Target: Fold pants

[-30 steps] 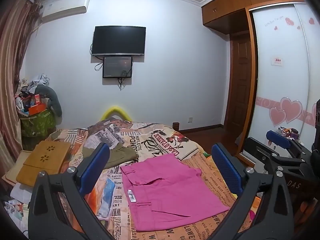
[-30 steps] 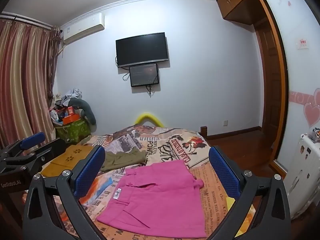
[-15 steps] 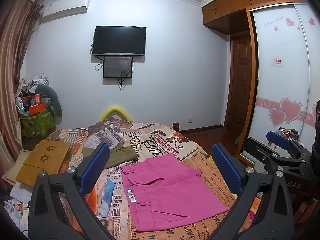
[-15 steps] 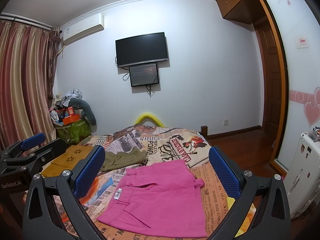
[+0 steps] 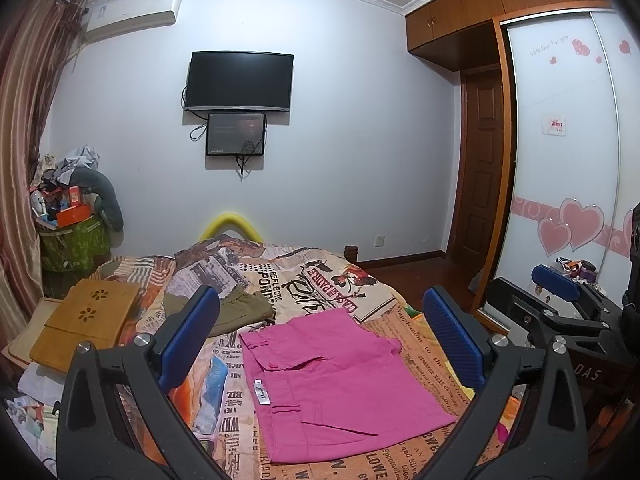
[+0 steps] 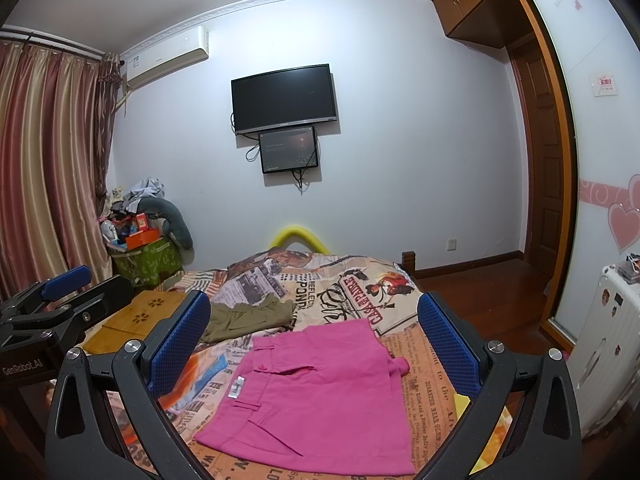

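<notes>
The pink pants [image 5: 340, 384] lie flat on the bed [image 5: 320, 280], already doubled into a compact rectangle, with the waistband and its white label [image 5: 262, 392] toward 9 o'clock and the fold edges squared. In the left wrist view they fill the space from the centre down to 6 o'clock; in the right wrist view they sit there too, slightly skewed. That tidy lie suggests the folding is done or nearly so, with at most one more fold left to make.

The left gripper [image 5: 320, 344] hangs above the garment, its blue fingers [image 5: 188, 340] spread wide and holding nothing. The right gripper [image 6: 316, 344] is likewise wide apart and empty, raised clear of the cloth. Both frame the pants between their pads, probably so the person can look the fold over or line up a fresh pinch on an edge.

An olive garment [image 5: 240, 308] lies crumpled at about 10 o'clock from the pants, near but not touching them as far as I can tell. A wooden lap tray [image 5: 88, 324] rests at the bed's 9 o'clock edge. The printed bedspread is busy, yet nothing lies on the pink cloth itself. A wall television [image 5: 240, 82] hangs at 12 o'clock, and a white suitcase [image 6: 604, 344] stands at 3 o'clock in the right wrist view, well apart from the work. Only the olive garment might get in the way of a leftward sweep.
</notes>
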Tool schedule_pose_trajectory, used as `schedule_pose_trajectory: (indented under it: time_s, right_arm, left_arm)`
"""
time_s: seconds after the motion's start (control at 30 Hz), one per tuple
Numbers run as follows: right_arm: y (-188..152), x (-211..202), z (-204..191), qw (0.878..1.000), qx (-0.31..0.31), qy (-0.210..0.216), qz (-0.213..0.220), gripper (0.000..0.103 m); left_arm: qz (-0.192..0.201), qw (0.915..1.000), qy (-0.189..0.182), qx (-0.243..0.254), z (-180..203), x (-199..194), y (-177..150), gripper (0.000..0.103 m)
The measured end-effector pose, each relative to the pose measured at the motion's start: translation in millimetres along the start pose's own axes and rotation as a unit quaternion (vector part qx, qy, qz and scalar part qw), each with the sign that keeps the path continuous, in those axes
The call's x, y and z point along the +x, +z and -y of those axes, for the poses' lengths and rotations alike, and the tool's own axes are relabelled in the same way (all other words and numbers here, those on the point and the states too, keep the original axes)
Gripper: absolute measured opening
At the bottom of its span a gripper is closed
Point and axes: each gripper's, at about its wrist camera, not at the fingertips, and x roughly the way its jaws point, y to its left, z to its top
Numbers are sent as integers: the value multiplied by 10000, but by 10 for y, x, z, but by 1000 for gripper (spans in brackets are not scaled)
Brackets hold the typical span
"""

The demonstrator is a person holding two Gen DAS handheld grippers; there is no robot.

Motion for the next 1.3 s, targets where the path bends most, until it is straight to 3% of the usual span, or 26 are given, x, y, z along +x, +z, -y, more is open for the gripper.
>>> schedule_pose_trajectory:
  time_s: [1.3]
  right_arm:
    - [-112,131,13,10000,-27,-26,-73,103]
  left_arm:
    - [-98,9999,12,-48,1,109,2,103]
